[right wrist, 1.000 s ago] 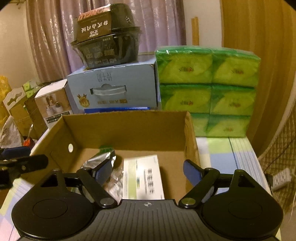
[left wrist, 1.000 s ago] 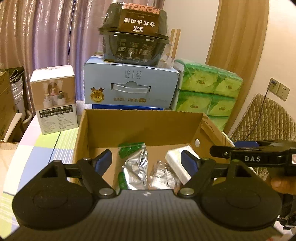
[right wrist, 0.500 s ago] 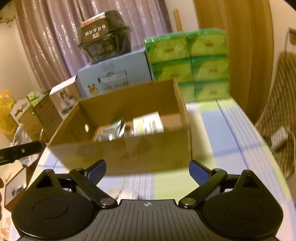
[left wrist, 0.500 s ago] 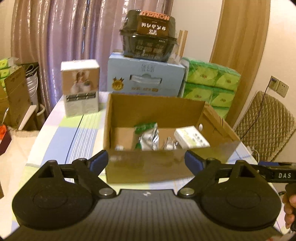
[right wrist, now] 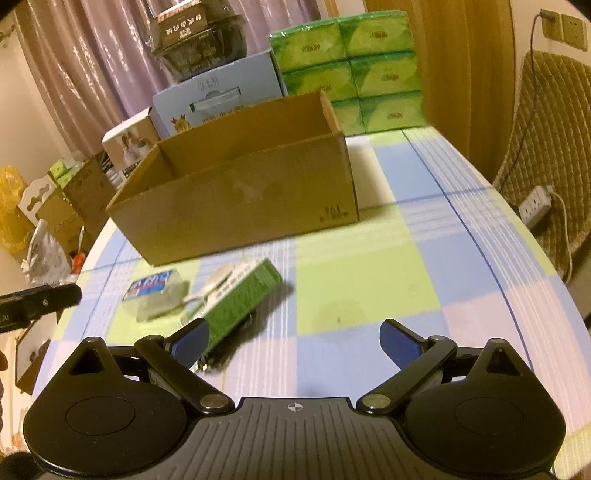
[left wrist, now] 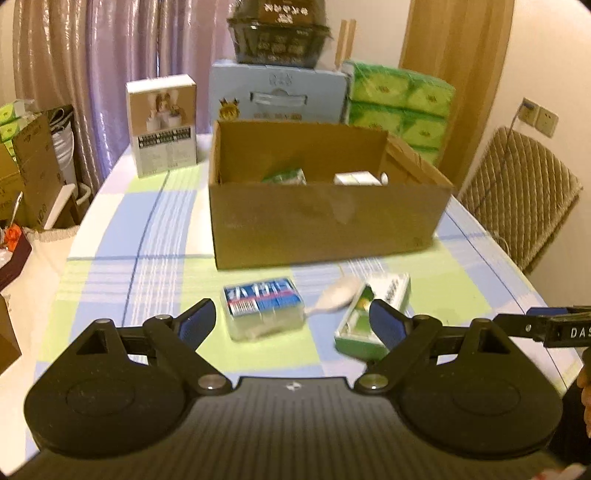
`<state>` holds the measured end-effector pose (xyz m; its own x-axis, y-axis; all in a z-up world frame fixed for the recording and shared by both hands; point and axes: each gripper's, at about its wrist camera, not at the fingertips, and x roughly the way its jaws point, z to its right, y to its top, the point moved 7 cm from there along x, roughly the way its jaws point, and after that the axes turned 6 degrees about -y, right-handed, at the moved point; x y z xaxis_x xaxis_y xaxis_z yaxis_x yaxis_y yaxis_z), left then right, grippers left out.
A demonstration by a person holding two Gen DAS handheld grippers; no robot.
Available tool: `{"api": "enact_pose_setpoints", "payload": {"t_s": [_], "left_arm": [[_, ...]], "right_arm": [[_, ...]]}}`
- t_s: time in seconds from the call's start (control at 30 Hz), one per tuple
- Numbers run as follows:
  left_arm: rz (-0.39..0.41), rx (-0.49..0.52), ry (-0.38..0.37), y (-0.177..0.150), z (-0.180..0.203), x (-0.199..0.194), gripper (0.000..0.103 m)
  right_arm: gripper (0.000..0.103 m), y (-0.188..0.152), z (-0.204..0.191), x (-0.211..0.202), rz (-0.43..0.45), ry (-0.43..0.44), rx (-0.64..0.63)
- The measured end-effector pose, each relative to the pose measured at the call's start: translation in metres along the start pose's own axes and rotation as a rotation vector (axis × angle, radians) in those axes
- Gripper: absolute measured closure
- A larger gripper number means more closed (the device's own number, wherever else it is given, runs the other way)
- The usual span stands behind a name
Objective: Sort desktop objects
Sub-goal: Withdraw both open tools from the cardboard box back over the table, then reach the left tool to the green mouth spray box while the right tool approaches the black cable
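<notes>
You held both hand-held grippers, left [left wrist: 291, 317] and right [right wrist: 293, 339], wide open and empty; centring on the clear blue-labelled plastic box [left wrist: 263, 307] at mid-frame looked wisest.

On the table: one cardboard box [left wrist: 325, 221], one tissue pack [left wrist: 264, 308], one spoon [left wrist: 338, 295] (white), one green carton [left wrist: 373, 314].

Box [left wrist: 325, 221] contents mostly hidden behind its front wall, green carton [right wrist: 240, 295] print blurred, black bowl [left wrist: 279, 33] cropped at top edge

Bare tabletop [right wrist: 369, 280] right of cardboard box [right wrist: 240, 199]; before its front wall, blue packet [left wrist: 262, 308], white spoon [left wrist: 334, 297], green carton [left wrist: 373, 314] crowding passage.
</notes>
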<state>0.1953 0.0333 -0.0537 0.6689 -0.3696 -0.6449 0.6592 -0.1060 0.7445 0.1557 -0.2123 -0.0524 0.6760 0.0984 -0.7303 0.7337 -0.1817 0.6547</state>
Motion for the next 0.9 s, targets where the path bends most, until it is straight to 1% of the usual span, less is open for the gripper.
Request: {"api": "enact_pose_setpoints", "payload": {"t_s": [0.2, 0.4, 0.63, 0.77, 0.9], "left_arm": [[-0.045, -0.001, -0.026, -0.022, 0.013, 0.004, 0.016], [-0.087, 0.010, -0.042, -0.035, 0.023, 0.013, 0.016], [-0.109, 0.019, -0.056, -0.038, 0.027, 0.023, 0.016], [-0.129, 0.031, -0.075, -0.038, 0.029, 0.031, 0.020], [-0.142, 0.062, -0.116, -0.034, 0.035, 0.043, 0.024]], "right_arm": [[0.006, -0.014, 0.009, -0.008, -0.005, -0.015, 0.004], [0.006, -0.018, 0.015, -0.010, -0.012, -0.024, 0.014], [0.006, -0.019, 0.015, -0.006, -0.017, -0.027, 0.011], [0.006, -0.020, 0.015, -0.002, -0.019, -0.031, 0.008], [0.006, -0.020, 0.013, 0.003, -0.017, -0.038, 0.000]]}}
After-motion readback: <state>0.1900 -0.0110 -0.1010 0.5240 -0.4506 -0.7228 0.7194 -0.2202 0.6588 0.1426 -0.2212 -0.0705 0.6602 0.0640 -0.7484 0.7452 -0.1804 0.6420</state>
